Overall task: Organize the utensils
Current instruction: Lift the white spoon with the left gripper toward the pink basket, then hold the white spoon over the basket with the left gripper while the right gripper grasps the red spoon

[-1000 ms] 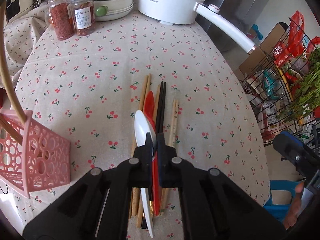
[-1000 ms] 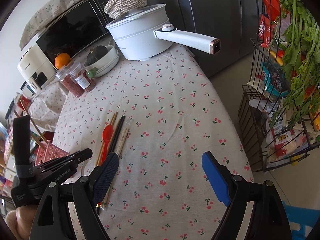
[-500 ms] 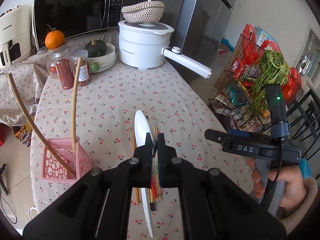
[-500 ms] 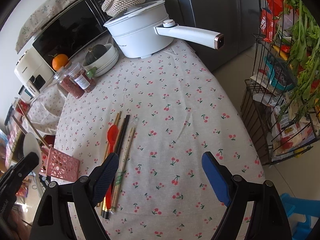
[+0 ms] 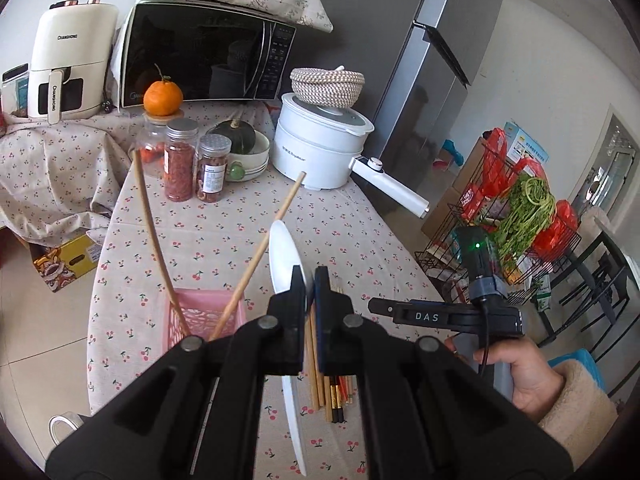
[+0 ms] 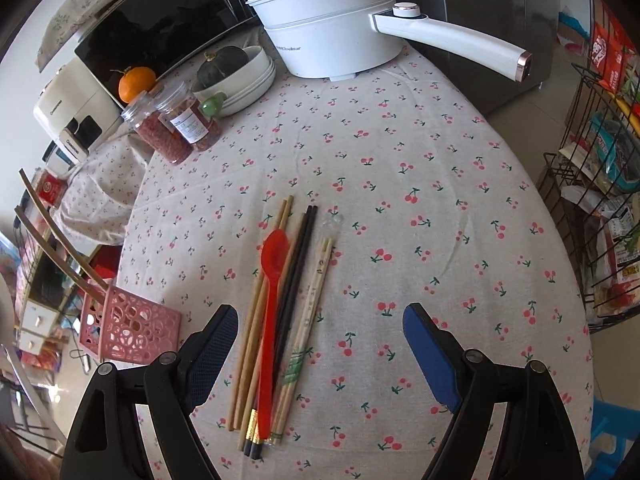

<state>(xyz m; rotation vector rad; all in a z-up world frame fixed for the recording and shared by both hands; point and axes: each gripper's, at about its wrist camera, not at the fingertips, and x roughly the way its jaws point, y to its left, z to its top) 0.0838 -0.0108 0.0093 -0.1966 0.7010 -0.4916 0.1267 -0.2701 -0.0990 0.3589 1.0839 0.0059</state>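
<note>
Up on my left side, the left claw (image 5: 307, 280) is clamped tight on the white spoon (image 5: 285, 254) — bowl poking above the fingers, handle hanging below — held over the desk (image 6: 400, 208) just beside the pink basket (image 5: 208, 312), which has two long sticks (image 5: 256, 260) leaning in it. My right claw (image 6: 320, 344) hangs wide apart with nothing in it, over the red spoon (image 6: 270, 308) and the chopsticks (image 6: 308, 312) lying side by side on the cherry cloth.
</note>
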